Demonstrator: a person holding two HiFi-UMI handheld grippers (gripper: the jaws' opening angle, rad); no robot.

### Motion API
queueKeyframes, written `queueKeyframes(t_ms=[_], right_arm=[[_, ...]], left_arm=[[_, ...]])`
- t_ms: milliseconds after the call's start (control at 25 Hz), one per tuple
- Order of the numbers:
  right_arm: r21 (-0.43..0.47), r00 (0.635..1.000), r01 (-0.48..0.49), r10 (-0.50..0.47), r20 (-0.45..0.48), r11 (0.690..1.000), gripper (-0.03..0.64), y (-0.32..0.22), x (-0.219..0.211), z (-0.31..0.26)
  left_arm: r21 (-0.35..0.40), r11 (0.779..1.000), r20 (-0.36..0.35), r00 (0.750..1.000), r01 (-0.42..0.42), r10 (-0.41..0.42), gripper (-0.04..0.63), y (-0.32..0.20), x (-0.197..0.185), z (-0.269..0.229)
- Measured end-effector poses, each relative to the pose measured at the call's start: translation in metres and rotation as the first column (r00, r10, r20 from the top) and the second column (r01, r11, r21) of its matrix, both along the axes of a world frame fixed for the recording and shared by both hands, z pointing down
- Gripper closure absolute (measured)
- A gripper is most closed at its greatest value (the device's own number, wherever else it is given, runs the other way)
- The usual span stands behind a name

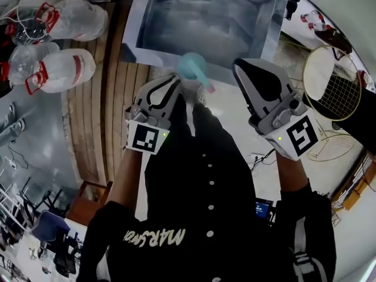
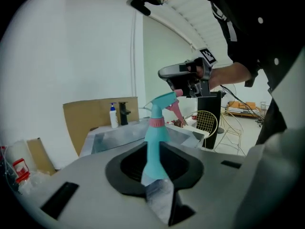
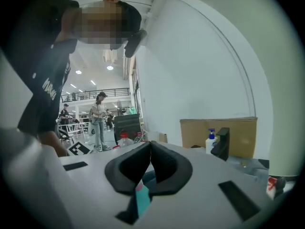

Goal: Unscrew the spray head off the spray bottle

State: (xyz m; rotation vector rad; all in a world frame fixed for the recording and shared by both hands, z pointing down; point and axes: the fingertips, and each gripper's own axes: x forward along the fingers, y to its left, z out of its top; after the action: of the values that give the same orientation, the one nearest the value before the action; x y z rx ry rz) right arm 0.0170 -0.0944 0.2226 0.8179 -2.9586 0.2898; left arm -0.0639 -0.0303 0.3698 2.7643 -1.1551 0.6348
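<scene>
A teal spray bottle (image 2: 156, 144) with a pink collar and a pink trigger (image 2: 174, 109) stands upright between the jaws of my left gripper (image 2: 155, 170), which is shut on its lower body. In the head view the bottle (image 1: 192, 68) hangs over the sink's near edge, just ahead of my left gripper (image 1: 175, 82). My right gripper (image 1: 245, 74) is to the right of it, and in the left gripper view it hovers right at the spray head's nozzle (image 2: 179, 93). Its jaws (image 3: 150, 147) meet with nothing between the tips. A bit of teal and pink (image 3: 142, 197) shows below them.
A steel sink (image 1: 267, 37) lies ahead, with a black tap (image 2: 124, 112), a soap pump bottle (image 2: 113, 116) and a cardboard sheet (image 2: 90, 116) behind it. Plastic jugs with red handles (image 1: 64, 69) lie to the left, a round wire frame (image 1: 332, 81) to the right. People stand far off (image 3: 99, 120).
</scene>
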Motion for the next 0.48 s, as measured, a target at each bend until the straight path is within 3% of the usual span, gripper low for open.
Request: queueKeyframes(t_ms=[80,120,240,480], right_arm=[[-0.02,0.998,0.055,-0.054,0.015,0.998,0.559,0.003,-0.014,0.006],[-0.029,0.997,0.081,-0.08,0.017,0.996,0.511,0.005,-0.02,0.01],[-0.045,0.992,0.125,-0.125,0.01,0.991,0.453,0.01,-0.033,0.02],[-0.077,0.989,0.147,-0.145,0.03,0.986,0.423,0.013,-0.044,0.03]], left_arm=[[-0.014,1.0,-0.007,1.0,-0.023,0.023,0.354,-0.002,0.002,0.009],[-0.021,0.999,-0.018,0.999,-0.031,0.031,0.327,-0.002,0.003,0.013],[-0.044,0.997,-0.052,0.997,-0.062,0.059,0.253,-0.003,0.012,0.025],[-0.065,0.994,-0.058,0.995,-0.082,0.079,0.204,-0.017,0.032,0.052]])
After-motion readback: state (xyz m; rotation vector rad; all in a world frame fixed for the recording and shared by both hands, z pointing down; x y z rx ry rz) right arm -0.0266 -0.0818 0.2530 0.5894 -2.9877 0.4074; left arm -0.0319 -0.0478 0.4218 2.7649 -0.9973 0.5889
